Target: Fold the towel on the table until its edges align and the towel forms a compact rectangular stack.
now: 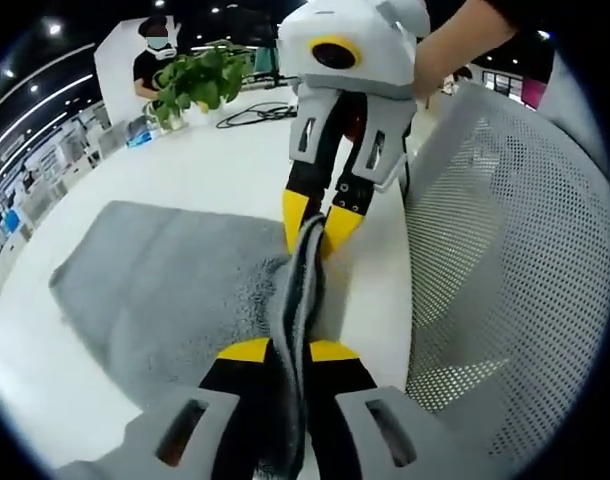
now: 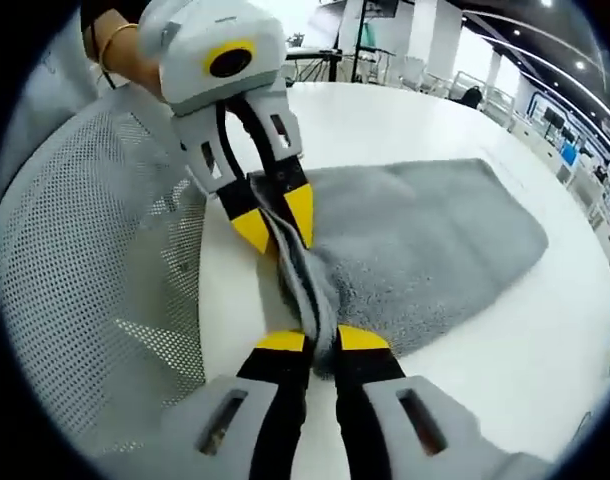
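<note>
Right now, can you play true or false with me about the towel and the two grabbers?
1. The towel is grey. True.
2. The left gripper is open and touching nothing. False: its jaws are shut on the towel's edge.
3. The right gripper pinches the same bunched edge of the towel. True.
4. The towel lies on a black table. False: the table is white.
5. A green plant stands at the far end of the table. True.
6. A wooden chair stands beside the table. False: it is a white mesh chair.
</note>
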